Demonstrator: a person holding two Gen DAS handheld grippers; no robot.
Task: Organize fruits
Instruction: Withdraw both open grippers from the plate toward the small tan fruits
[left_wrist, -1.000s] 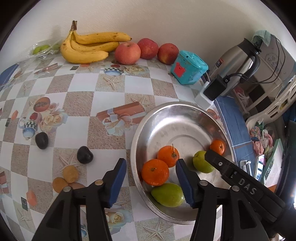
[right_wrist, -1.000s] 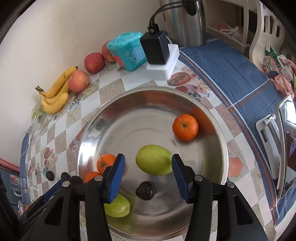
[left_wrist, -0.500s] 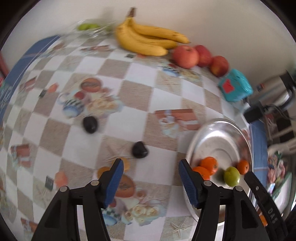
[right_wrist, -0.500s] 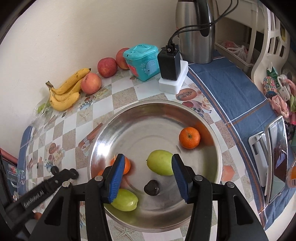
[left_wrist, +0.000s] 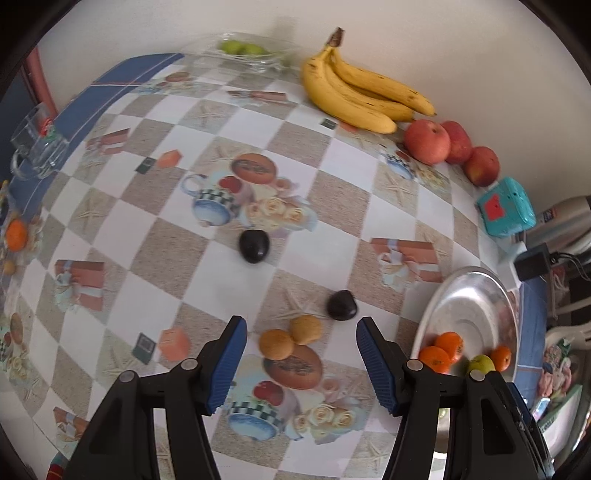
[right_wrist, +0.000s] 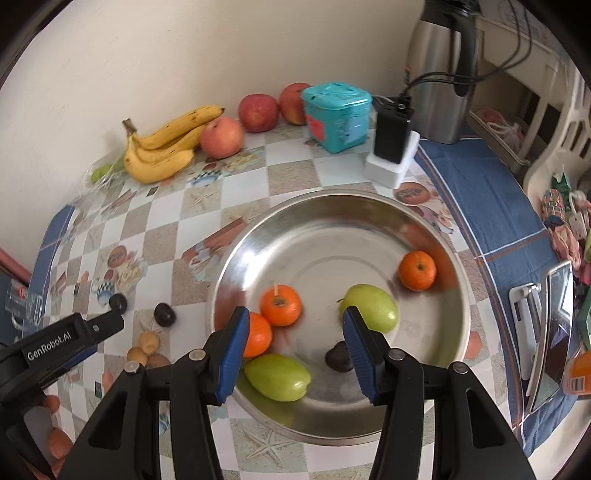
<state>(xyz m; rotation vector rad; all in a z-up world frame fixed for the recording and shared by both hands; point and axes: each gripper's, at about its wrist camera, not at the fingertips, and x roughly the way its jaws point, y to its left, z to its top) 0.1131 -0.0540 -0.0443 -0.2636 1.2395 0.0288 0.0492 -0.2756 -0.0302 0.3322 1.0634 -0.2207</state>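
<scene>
My left gripper (left_wrist: 301, 341) hangs open over the patterned tablecloth, with two small tan fruits (left_wrist: 290, 338) lying on the cloth below the gap between its fingers. A dark fruit (left_wrist: 341, 305) lies just beyond, and a second dark fruit (left_wrist: 253, 245) farther off. My right gripper (right_wrist: 295, 330) stands open above the steel bowl (right_wrist: 332, 197), holding nothing. In the bowl are three oranges (right_wrist: 280, 304), two green fruits (right_wrist: 369, 308) and one dark fruit (right_wrist: 338, 358). Bananas (left_wrist: 362, 96) and three apples (left_wrist: 426, 142) lie against the wall.
A teal box (right_wrist: 336, 114), a black adapter on a white block (right_wrist: 391, 147) and a steel kettle (right_wrist: 439, 74) stand behind the bowl. A phone on a stand (right_wrist: 550, 332) is at the right. A glass cup (left_wrist: 37, 147) and a clear dish of green fruit (left_wrist: 243, 50) sit far left.
My left gripper has swung out of the bowl and leftward over the table, now above the tan fruits. My right gripper has risen and pulled back from the bowl.
</scene>
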